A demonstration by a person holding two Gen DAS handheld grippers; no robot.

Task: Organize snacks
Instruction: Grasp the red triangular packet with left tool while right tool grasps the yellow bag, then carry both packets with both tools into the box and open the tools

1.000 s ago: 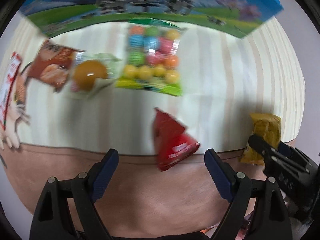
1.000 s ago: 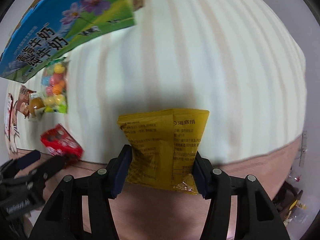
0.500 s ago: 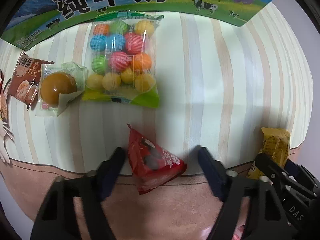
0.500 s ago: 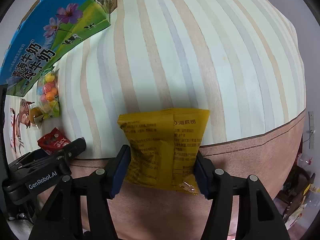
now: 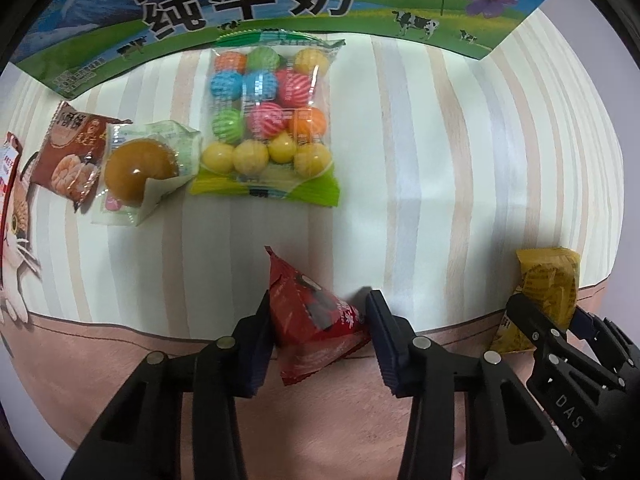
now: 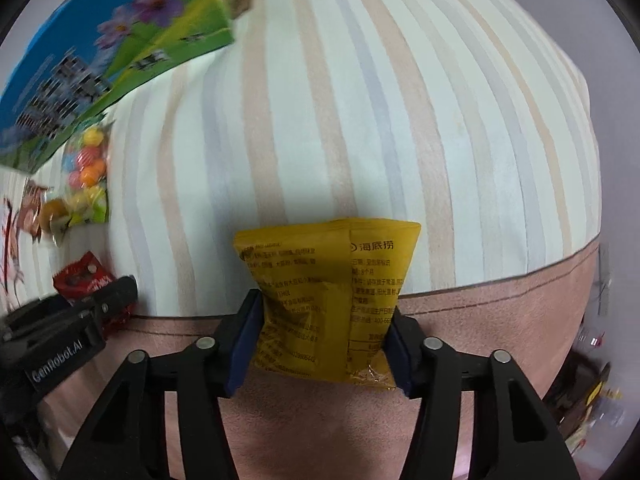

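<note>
Slippage is the main worry on the left: the left claw (image 5: 318,332) has just been closing, and its blue pads now pinch the red triangular snack packet (image 5: 314,322) across a puffy corner rather than a flat seam. The packet lies at the counter's (image 5: 460,184) near edge, half over the pink-brown border, so a grip that lets go on the lift would likely drop it off the front. The right claw (image 6: 324,336), also just closing, is clamped on the yellow seasoning sachet (image 6: 328,296) at its waist, which has creased inward; squeezing harder could burst or crumple it, and the free upper half may flop when it is carried.

The two claws work close together. In the left wrist view the right claw sits at about four o'clock, and a sideways swing by either could knock the other.

The left wrist view alone shows the sorted row clearly: the bag of coloured gum balls (image 5: 268,120) at twelve o'clock, touching the foot of the milk carton box (image 5: 280,4), the wrapped yolk pastry (image 5: 140,168) just beside it at ten o'clock, and a brown biscuit packet (image 5: 68,152) further left.

The right wrist view shows these only blurred at nine o'clock, but it alone gives the sachet's printed back and the bare striped stretch at twelve o'clock.
</note>
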